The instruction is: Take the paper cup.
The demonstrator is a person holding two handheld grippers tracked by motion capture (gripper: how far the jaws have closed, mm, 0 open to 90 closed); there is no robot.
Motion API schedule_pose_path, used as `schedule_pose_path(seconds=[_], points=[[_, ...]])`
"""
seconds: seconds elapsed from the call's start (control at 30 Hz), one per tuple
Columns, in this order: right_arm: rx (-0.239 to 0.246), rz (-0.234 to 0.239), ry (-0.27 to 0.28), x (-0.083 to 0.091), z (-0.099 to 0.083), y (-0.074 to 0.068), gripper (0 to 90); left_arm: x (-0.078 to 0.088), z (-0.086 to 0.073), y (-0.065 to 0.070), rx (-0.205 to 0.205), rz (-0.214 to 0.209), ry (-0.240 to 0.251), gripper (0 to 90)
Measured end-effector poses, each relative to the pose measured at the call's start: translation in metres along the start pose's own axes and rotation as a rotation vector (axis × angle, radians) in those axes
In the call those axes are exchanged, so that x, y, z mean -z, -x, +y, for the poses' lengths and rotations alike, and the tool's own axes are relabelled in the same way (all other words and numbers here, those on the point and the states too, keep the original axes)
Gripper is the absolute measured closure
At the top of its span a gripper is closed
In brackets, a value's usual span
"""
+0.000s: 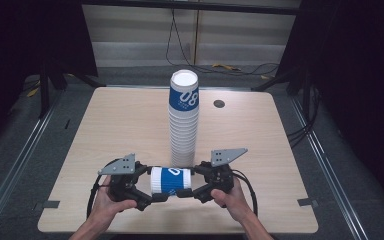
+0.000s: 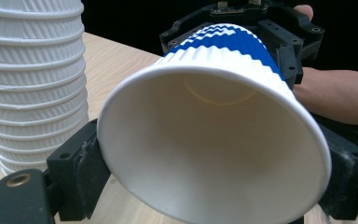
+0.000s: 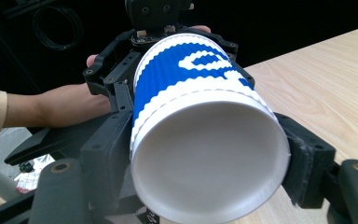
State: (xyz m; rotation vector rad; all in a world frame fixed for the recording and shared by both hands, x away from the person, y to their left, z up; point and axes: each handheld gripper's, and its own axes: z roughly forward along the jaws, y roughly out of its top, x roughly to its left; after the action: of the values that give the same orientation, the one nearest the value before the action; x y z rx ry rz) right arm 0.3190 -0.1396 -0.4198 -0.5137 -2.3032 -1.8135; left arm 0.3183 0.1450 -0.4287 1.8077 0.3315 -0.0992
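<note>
A blue-and-white ribbed paper cup (image 1: 169, 181) lies on its side just above the table's front, held between both grippers. My left gripper (image 1: 151, 189) has its pads against the cup's wide rim; in the left gripper view the open mouth (image 2: 214, 154) faces the camera between the two jaws. My right gripper (image 1: 188, 188) is shut on the narrow base end, whose white bottom (image 3: 205, 158) faces the right gripper view. A tall stack of the same cups (image 1: 184, 120) stands upright just behind the held cup, and rises at the left of the left gripper view (image 2: 28, 79).
The wooden table (image 1: 120, 125) has a round dark grommet (image 1: 219, 104) at the back right of the stack. Grey tape marks (image 1: 50, 204) sit at both front corners. Black stands and cables lie on the floor beyond the far edge.
</note>
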Motion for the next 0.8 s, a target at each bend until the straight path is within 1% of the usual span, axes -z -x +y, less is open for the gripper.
schedule_pose_path(seconds=[0.03,0.17,0.2,0.23,0.43,0.5,0.6,0.63,0.67,0.73,0.8], points=[[0.003,-0.001,-0.003,0.0001,0.0001,-0.0001,27.5,-0.0003,-0.0002,0.0001,-0.001,-0.006,0.004,12.8],[0.01,-0.003,-0.009,0.0007,0.0009,-0.0011,26.9,0.0001,-0.0001,0.0009,-0.004,-0.003,-0.001,13.2],[0.01,-0.002,-0.009,0.0008,0.001,-0.0011,26.2,-0.0001,-0.0006,0.0016,-0.01,-0.013,0.004,13.5],[0.011,-0.004,-0.012,0.0008,0.0009,-0.0011,25.3,0.0002,-0.0006,0.0019,-0.019,-0.012,0.003,14.1],[0.009,-0.006,-0.013,0.0013,0.0011,-0.0003,23.9,0.0003,0.0001,0.0026,-0.02,-0.011,0.007,15.1],[0.01,-0.015,-0.014,0.0013,0.0011,-0.0002,23.1,0.0006,0.0004,0.0024,-0.02,-0.008,0.008,15.2],[0.009,-0.024,-0.016,0.0014,0.0013,-0.0003,18.1,0.0012,0.0004,0.0022,-0.017,-0.003,0.006,15.2],[0.01,-0.025,-0.015,0.0017,0.0012,-0.0005,18.4,0.0014,0.0004,0.0018,-0.016,-0.003,0.006,15.2],[0.01,-0.025,-0.014,0.0019,0.0012,-0.0005,17.5,0.0018,0.0006,0.0018,-0.017,0.002,0.003,15.3],[0.006,-0.031,-0.012,0.002,0.0011,-0.0003,15.6,0.0015,0.0004,0.0019,-0.017,-0.001,0.005,15.2],[0.008,-0.041,-0.017,0.0017,0.0008,-0.0003,13.7,0.0023,0.0008,0.0019,-0.018,0.01,0.005,15.3]])
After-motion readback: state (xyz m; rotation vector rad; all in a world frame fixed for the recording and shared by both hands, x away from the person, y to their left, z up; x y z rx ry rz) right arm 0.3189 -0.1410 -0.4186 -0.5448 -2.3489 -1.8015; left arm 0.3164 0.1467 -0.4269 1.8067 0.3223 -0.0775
